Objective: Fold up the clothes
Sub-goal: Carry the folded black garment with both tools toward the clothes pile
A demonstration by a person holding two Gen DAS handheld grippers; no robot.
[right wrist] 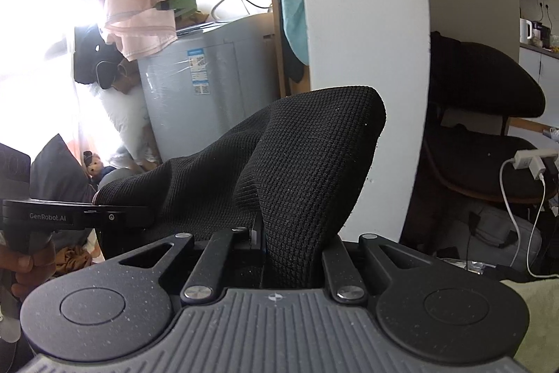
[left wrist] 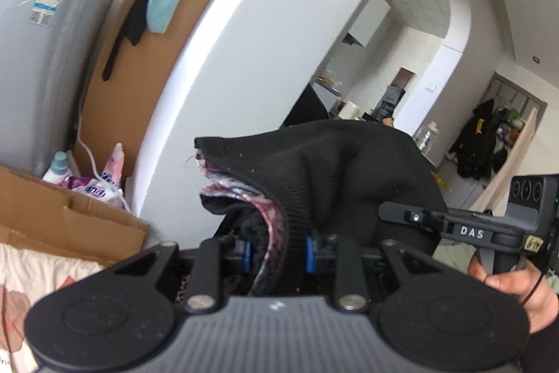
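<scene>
The black knit garment [right wrist: 300, 159] hangs in the air, stretched sideways between both tools: left gripper [left wrist: 277, 250] and right gripper [right wrist: 279, 254] each pinch an edge, seemingly equally near.

The black knit garment [left wrist: 349, 170] bunched over the left gripper [left wrist: 277, 252], so only the blue pads [left wrist: 246, 255] showed beside it, and how far the jaws closed on the cloth was unclear. At three o'clock the picture's edge cut off the other gripper's body [left wrist: 489, 229] and the hand [left wrist: 517, 292] holding it. In the right wrist view the garment [right wrist: 297, 170] hid the right gripper [right wrist: 290, 254] fingertips entirely.
</scene>
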